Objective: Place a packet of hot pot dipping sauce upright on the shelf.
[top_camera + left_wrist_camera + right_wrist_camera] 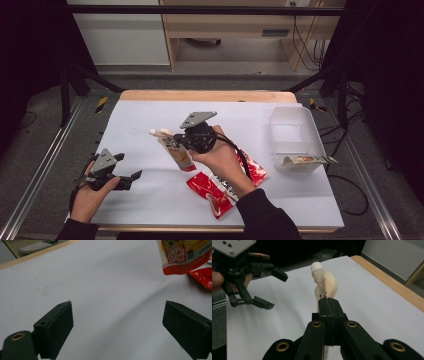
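I have the spouted pouch (176, 150) pinched in my right hand-held gripper (186, 141), lifted off the tabletop (150, 115) a little left of its middle. The jaws are pressed together on the flat edge just below the cream spout (316, 266), with the pouch's red bottom hanging free underneath.

That thin hold is my main worry. I am gripping only a flat strip of film near the top, so the weight of the contents could let the pouch swing or slide out if I turn my wrist quickly. Squeezing harder might push on the neck; I cannot tell whether the spout is sealed, so a leak is possible.

My left hand-held gripper (120, 172) is near the tabletop's left front edge, jaws wide apart and holding nothing, well apart from the pouch. If I bring it over to help, its open jaws could knock the hanging bottom.

Below and to the right of the pouch, red packets (212, 192) lie flat on the tabletop, partly under my right forearm, so a dropped pouch would land on them or my sleeve could drag them. Farther right stands a clear plastic bin (296, 127) with a long packet (307, 160) resting across its near rim, sticking out over the edge. It looks poorly balanced, and a bump to the bin could tip it off.
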{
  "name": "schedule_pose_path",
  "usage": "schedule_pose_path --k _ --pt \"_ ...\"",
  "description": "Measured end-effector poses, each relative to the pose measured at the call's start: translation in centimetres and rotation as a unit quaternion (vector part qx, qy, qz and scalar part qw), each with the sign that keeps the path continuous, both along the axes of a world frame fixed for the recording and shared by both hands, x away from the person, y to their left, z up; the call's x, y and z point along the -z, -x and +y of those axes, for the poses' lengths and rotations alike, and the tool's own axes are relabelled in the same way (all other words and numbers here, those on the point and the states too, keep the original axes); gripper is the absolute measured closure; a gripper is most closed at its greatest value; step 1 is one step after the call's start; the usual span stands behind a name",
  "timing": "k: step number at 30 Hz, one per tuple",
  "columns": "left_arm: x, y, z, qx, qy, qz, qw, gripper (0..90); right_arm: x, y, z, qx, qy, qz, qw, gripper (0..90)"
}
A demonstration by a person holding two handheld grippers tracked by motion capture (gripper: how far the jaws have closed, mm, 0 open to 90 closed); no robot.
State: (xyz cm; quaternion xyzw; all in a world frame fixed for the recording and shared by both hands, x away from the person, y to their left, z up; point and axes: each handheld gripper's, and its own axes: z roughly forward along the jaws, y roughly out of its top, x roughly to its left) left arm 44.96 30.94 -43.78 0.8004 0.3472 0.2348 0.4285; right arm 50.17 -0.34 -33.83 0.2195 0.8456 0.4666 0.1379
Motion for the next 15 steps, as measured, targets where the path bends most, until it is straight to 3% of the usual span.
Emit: schedule_pose_path --k 15 --pt "-1.6 0.7 -1.8 0.031 0.008 -0.003 0.9995 9.9 -1.1 1.6 -5.0 0.012 -0.002 -0.007 0.9999 90.0"
